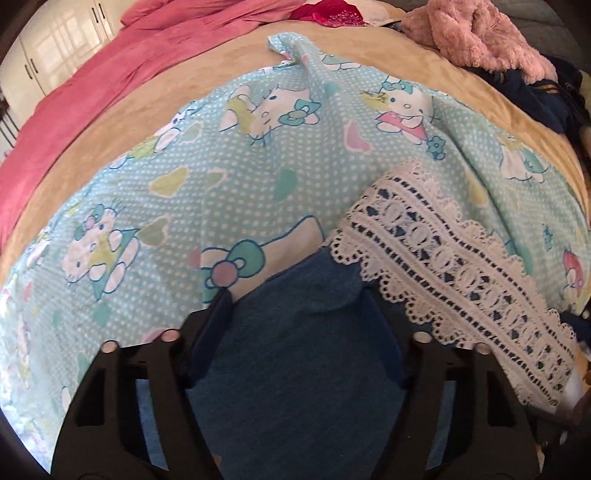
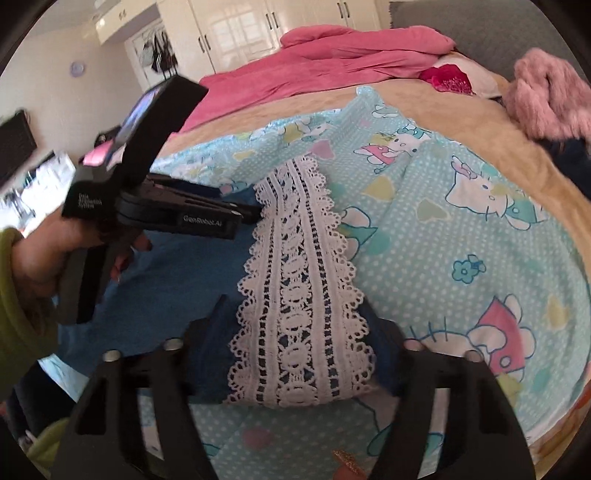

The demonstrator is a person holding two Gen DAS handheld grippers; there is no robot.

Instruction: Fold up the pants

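1. One pair of blue pants (image 1: 295, 369) is seen, edged with one white lace band (image 2: 299, 295).
2. Two grippers are counted: the left gripper (image 2: 255, 216) and the right gripper (image 2: 295, 354), each with two black fingers.
3. One hand (image 2: 40, 251) is shown, in a green sleeve.
4. One cartoon-cat sheet (image 1: 184, 177) is spread out.
5. One pink blanket (image 1: 110, 74) is visible.
6. One fluffy pink garment (image 1: 476, 33) is counted.
7. One red cloth (image 2: 447, 77) is seen.
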